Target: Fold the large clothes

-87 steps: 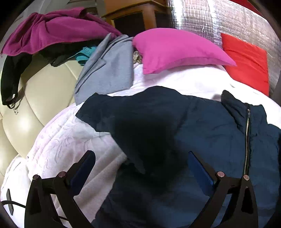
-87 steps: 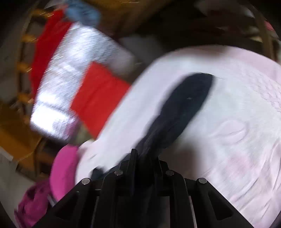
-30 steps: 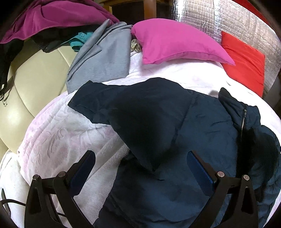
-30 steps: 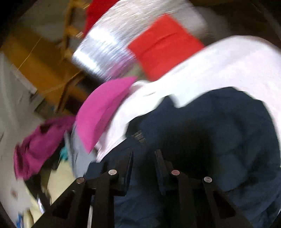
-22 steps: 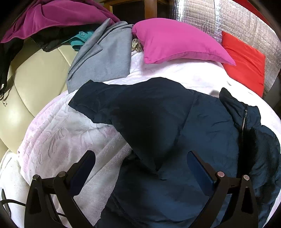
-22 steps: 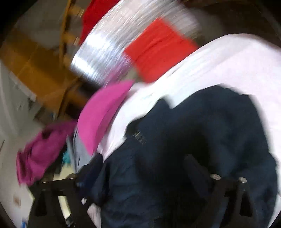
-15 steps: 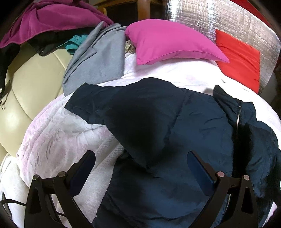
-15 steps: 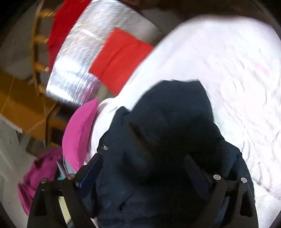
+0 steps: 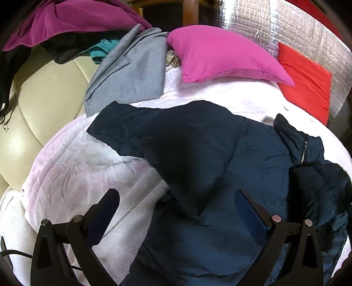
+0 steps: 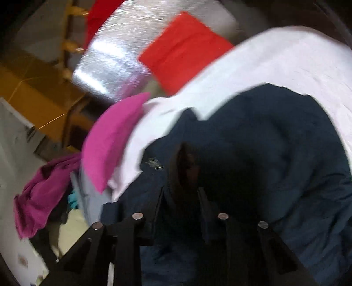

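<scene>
A cream padded headboard (image 9: 39, 92) flanks the bed (image 9: 72, 171); silver foil panel (image 9: 286, 28) and wooden furniture (image 9: 189, 11) stand behind.

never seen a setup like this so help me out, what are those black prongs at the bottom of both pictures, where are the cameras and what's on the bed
The prongs are the two fingers of hand-held grippers. A person holds one in each hand, and each carries a wide-angle camera looking forward along its fingers, hence the curved edges.

The left view shows the left gripper open, holding nothing, hovering over a navy zip-up jacket spread on a pale pink blanket.

The right view is blurred. The right gripper has its jaws closing, with a fold of the same navy jacket between them.

Behind lie a magenta pillow, a red cushion, and a grey garment against the cream padded headboard.
</scene>
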A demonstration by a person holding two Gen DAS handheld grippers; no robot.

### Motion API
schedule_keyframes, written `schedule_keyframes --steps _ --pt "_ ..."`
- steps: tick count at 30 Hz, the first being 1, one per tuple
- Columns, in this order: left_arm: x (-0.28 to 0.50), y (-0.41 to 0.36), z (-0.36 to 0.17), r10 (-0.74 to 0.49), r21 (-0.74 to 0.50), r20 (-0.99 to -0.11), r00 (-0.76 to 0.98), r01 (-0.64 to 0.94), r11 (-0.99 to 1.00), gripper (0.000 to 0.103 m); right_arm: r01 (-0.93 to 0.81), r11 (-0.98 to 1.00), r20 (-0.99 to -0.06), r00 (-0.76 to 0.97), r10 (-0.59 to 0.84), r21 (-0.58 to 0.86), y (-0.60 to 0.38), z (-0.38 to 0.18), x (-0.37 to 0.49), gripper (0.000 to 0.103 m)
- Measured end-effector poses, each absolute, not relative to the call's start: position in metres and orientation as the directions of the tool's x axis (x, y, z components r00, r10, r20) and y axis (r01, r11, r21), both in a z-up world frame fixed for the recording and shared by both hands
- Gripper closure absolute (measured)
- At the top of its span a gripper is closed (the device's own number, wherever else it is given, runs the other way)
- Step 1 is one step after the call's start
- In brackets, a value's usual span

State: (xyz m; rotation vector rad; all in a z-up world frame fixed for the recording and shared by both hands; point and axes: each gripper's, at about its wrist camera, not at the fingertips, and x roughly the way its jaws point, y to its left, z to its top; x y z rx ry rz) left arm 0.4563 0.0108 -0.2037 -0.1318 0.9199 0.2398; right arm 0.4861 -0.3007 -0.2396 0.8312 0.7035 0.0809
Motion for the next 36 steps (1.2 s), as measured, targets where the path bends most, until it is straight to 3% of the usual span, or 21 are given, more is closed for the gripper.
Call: schedule_keyframes --steps 8,9,10,12,15,19,22,27,36 --pt "0.456 0.036 -0.203 0.144 -0.053 -0.811 0.568 -0.316 0.947 0.0 -0.063 0.586 -0.407 0.66 0.632 0.808 -0.218 -0.208 0.51 0.072" --pt "0.456 0.039 -0.203 0.141 -0.059 -0.812 0.567 -0.319 0.946 0.0 -0.069 0.569 -0.402 0.639 0.656 0.82 -0.212 -0.211 0.51 0.06" --pt "0.456 0.042 -0.203 0.14 -0.063 -0.811 0.568 -0.323 0.944 0.0 -0.075 0.543 -0.388 0.619 0.683 0.836 -0.204 -0.212 0.512 0.04" --pt "0.455 0.047 -0.202 0.134 -0.072 -0.809 0.572 -0.323 0.944 0.0 -0.078 0.543 -0.374 0.643 0.669 0.836 -0.201 -0.213 0.508 0.027" --pt "0.456 0.05 -0.202 0.079 -0.12 -0.808 0.584 -0.294 0.948 0.0 -0.071 0.558 -0.363 0.692 0.624 0.827 -0.22 -0.212 0.498 0.027" --pt "0.46 0.045 -0.208 -0.072 -0.233 -0.807 0.586 -0.203 0.951 0.001 0.054 0.609 -0.4 0.799 0.449 0.792 -0.283 -0.216 0.461 0.027" --pt "0.461 0.03 -0.21 -0.146 -0.27 -0.795 0.588 -0.129 0.954 0.011 0.164 0.598 -0.422 0.847 0.321 0.784 -0.337 -0.222 0.434 0.027" --pt "0.469 0.0 -0.222 -0.223 -0.3 -0.812 0.539 -0.059 0.952 0.015 0.361 0.55 -0.504 0.854 0.13 0.753 -0.418 -0.244 0.39 0.027" --pt "0.498 -0.011 -0.263 -0.185 -0.282 -0.904 0.386 -0.214 0.935 0.015 0.437 0.549 -0.615 0.766 0.188 0.712 -0.44 -0.285 0.409 0.027"
